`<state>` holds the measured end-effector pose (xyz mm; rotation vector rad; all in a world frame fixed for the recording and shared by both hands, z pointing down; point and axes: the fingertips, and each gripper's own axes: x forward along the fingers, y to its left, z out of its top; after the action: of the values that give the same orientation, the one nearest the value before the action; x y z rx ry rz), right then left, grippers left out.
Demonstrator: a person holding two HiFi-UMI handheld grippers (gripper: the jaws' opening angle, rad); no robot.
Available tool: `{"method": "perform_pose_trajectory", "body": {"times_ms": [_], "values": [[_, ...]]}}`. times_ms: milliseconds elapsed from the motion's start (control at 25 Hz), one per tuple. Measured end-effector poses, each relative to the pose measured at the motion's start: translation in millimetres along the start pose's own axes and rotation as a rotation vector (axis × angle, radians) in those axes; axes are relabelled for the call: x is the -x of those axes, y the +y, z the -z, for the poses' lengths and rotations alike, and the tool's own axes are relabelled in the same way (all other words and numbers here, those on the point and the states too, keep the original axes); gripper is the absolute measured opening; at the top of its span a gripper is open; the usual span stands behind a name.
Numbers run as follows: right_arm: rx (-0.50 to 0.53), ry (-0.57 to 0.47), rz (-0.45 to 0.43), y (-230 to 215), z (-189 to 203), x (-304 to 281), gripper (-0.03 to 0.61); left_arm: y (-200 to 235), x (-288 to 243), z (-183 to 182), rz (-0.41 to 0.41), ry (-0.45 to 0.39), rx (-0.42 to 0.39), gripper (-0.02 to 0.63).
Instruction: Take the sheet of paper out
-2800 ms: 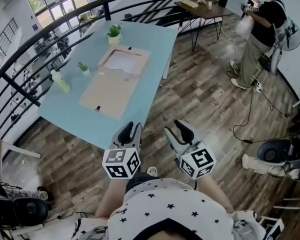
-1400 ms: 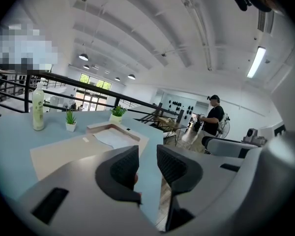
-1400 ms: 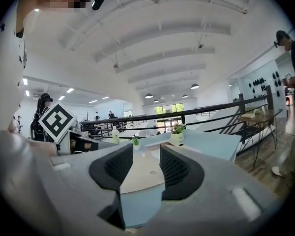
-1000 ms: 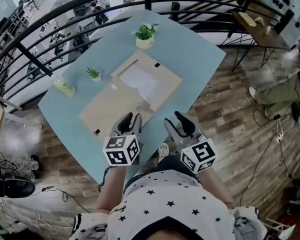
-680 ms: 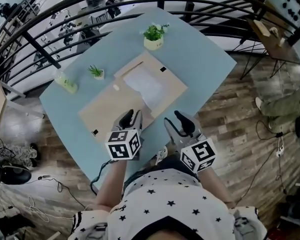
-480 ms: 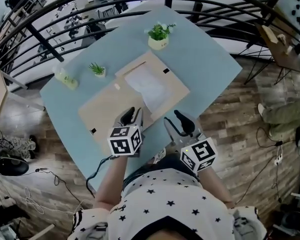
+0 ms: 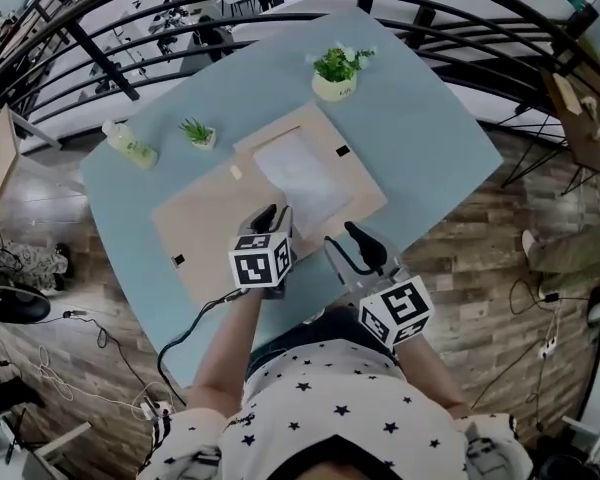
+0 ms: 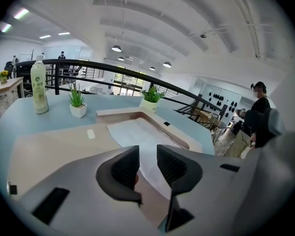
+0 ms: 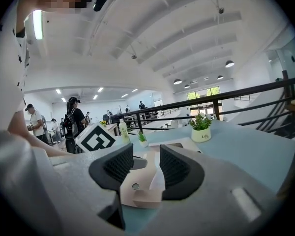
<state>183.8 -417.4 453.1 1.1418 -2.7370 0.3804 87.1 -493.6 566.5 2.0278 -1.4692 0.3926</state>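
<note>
Blue table [image 7: 420, 118] w/ paper sheet [image 7: 305, 173] on tan folder [image 7: 205, 218]; L gripper [image 7: 272, 214], R gripper [image 7: 342, 240]: jaws apart, empty

The near end of the sheet of paper [image 8: 137, 134] is hidden behind the left gripper [image 8: 147, 157], and the label on the bottle [image 8: 38, 85] is too small to read.

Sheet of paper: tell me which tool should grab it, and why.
Left, I'd say. The left tool, jaws apart, hangs over the tan folder just short of the sheet of paper; the right tool sits farther back, off the folder.
</note>
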Motion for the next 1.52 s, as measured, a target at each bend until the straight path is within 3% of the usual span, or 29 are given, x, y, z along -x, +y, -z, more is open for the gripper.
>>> {"method": "perform_pose_trajectory", "body": {"times_ms": [480,1040,1320,1520], "values": [[-0.016,0.052,-0.066,-24,11,-20,0.153,21,-64,6,-0.081,0.093,0.011,0.109],[-0.035,0.077,-0.089,-35,17,-31,0.153,38,-103,18,-0.130,0.230,-0.036,0.109],[-0.044,0.078,-0.083,-36,16,-35,0.153,39,-107,20,-0.137,0.250,-0.069,0.106],[-0.032,0.079,-0.083,-34,15,-37,0.153,44,-106,20,-0.157,0.245,-0.086,0.066]]}}
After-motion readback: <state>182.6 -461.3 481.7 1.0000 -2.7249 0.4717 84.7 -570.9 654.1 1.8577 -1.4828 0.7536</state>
